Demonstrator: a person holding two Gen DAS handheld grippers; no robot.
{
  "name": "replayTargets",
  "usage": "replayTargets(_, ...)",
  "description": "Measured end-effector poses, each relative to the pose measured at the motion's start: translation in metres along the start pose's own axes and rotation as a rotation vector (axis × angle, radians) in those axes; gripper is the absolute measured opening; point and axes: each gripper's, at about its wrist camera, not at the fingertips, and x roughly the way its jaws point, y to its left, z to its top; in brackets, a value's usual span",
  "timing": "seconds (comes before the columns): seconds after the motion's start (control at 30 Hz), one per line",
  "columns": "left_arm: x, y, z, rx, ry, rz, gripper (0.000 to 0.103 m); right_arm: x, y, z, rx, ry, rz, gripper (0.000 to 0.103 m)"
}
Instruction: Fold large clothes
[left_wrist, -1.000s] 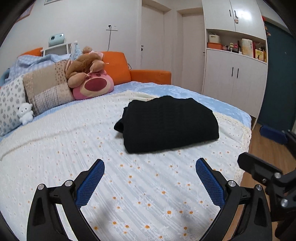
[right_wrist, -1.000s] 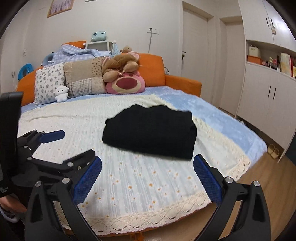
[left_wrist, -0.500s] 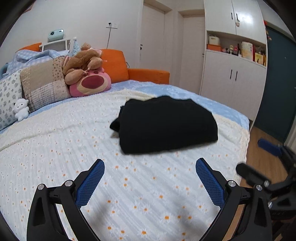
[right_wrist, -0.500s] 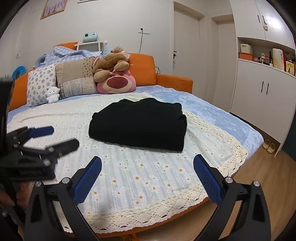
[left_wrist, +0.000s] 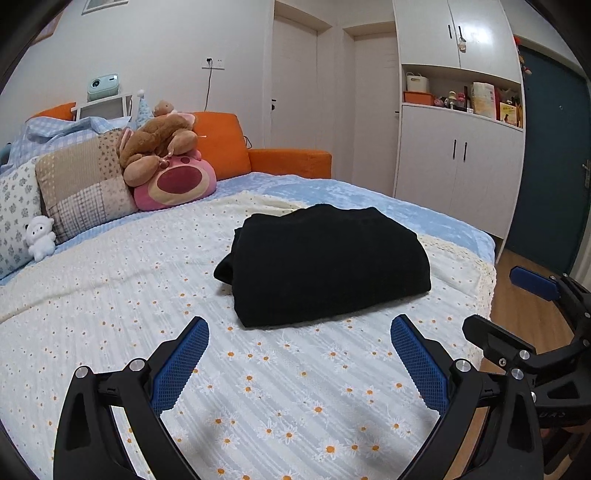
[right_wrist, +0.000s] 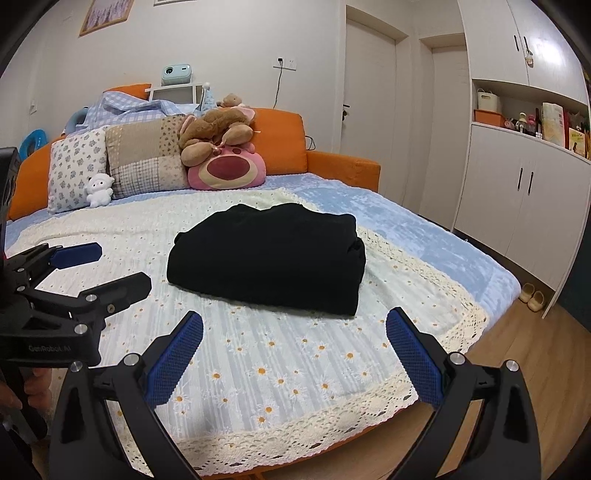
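surface: daisy-print white bedspread (left_wrist: 258, 387), centre frame, carrying folded black knit garment (left_wrist: 325, 266)
room: white wardrobe (left_wrist: 458, 147) at right
left gripper (left_wrist: 299, 365): released, empty
right gripper (right_wrist: 295, 358): released, empty

A folded black garment (right_wrist: 266, 258) lies on the daisy-print bedspread (right_wrist: 295, 369), beyond the right gripper's (right_wrist: 294, 354) spread jaws.
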Motion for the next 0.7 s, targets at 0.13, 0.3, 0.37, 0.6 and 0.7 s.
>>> replayTargets(0.13, -0.0021, -0.0015, 0.0016, 0.016, -0.008, 0.014, 0.1, -0.0004, -0.0035, 0.0003, 0.009, -0.005, 0.003, 0.098)
replayTargets(0.3, -0.0015, 0.0, 0.0025, 0.008, 0.007, 0.01, 0.1, 0.0014, -0.0068, 0.0005, 0.02, -0.005, 0.007, 0.098)
replayTargets(0.37, -0.0016, 0.0007, 0.0023, 0.005, 0.008, 0.012, 0.1, 0.0012, -0.007, 0.0006, 0.023, -0.009, 0.015, 0.098)
replayTargets(0.6, -0.0038, 0.0022, 0.0017, -0.005, 0.003, 0.035, 0.1, 0.0027, -0.0067, 0.0016, 0.026, -0.023, 0.042, 0.098)
replayTargets(0.7, -0.0027, 0.0014, 0.001, -0.006, 0.018, 0.064, 0.1, 0.0059, -0.0071, 0.0008, 0.025, -0.021, 0.049, 0.098)
